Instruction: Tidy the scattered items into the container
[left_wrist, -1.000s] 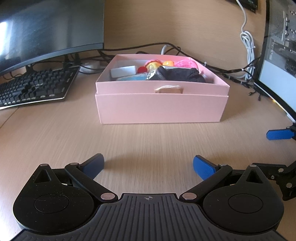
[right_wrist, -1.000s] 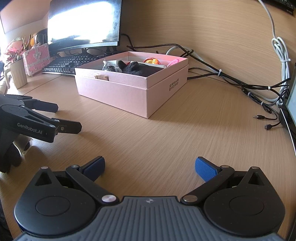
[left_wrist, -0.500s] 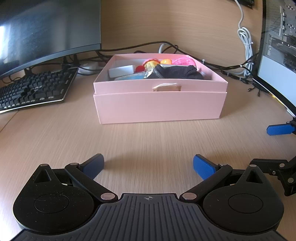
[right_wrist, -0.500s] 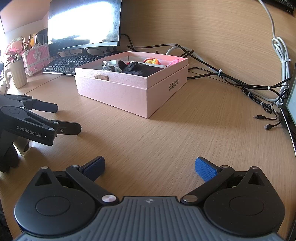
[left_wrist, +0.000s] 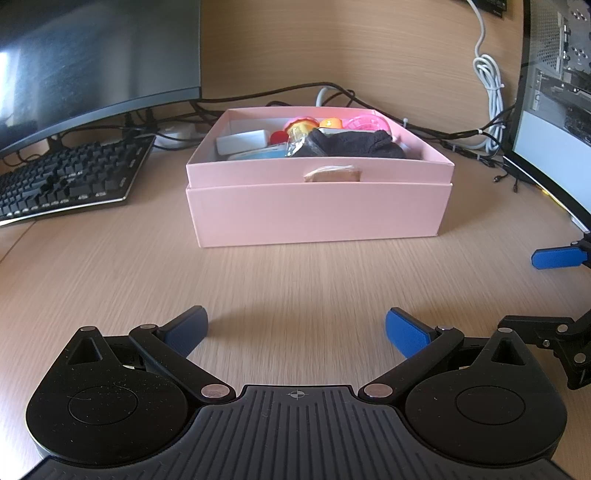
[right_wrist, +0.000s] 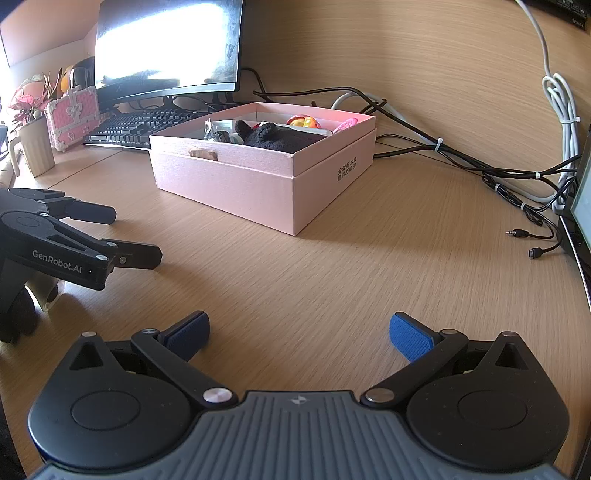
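Since the pink box (left_wrist: 317, 210) ahead holds everything and the desk (left_wrist: 295, 280) is bare, the left claw (left_wrist: 295, 328) and right claw (right_wrist: 299, 334) are best kept spread, empty and drawn clear.

Ahead of you the box (left_wrist: 317, 214) sits on the desk (left_wrist: 295, 280), items inside it. A keyboard (left_wrist: 66, 181) lies to its left, cables (left_wrist: 436, 133) behind.
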